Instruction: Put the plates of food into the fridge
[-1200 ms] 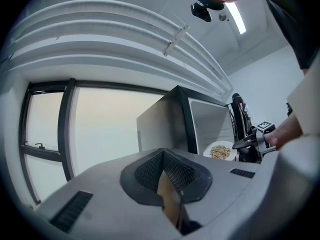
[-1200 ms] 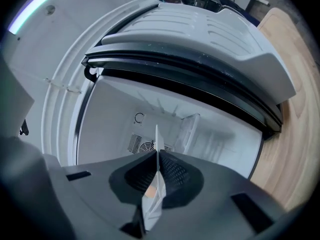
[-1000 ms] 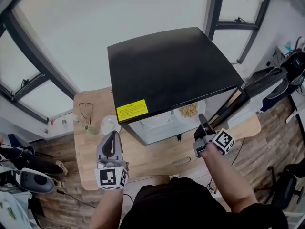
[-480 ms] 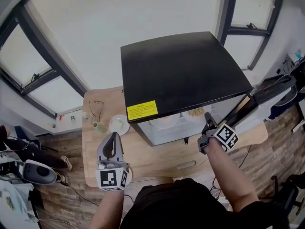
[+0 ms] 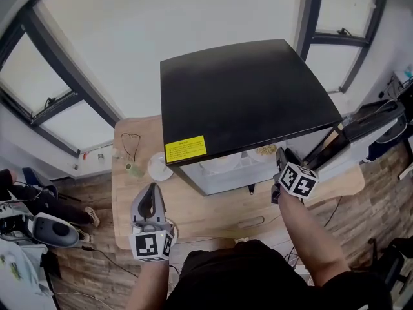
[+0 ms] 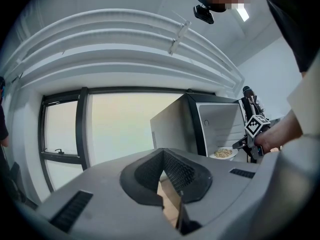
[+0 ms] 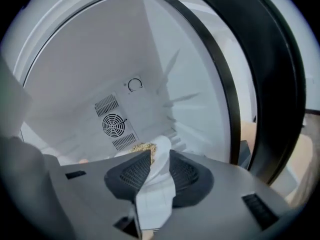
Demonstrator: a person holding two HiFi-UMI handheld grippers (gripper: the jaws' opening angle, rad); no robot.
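The black-topped fridge [image 5: 245, 95] stands open on the wooden table [image 5: 213, 208]. Inside it lie a white plate of beige food [image 7: 145, 148] [image 5: 265, 150] and another white plate [image 5: 219, 163] to its left. My right gripper [image 7: 156, 156] [image 5: 282, 155] reaches into the fridge; its jaws have just been opening and stand apart around the food plate's rim, which rests on the fridge floor. My left gripper [image 6: 164, 159] [image 5: 152, 189] hovers level over the table's left part, shut and empty. A small white plate [image 5: 160, 167] sits on the table left of the fridge.
The fridge door [image 5: 352, 131] hangs open to the right. Spectacles [image 5: 131, 144] and a small green object [image 5: 133, 170] lie at the table's far left. Windows stand behind; a fan grille [image 7: 113, 125] marks the fridge's back wall.
The right gripper rolled, so its marker cube now faces up, and its jaws parted from the food plate's rim. The plate now sits deeper under the fridge top. The left gripper drifted slightly.
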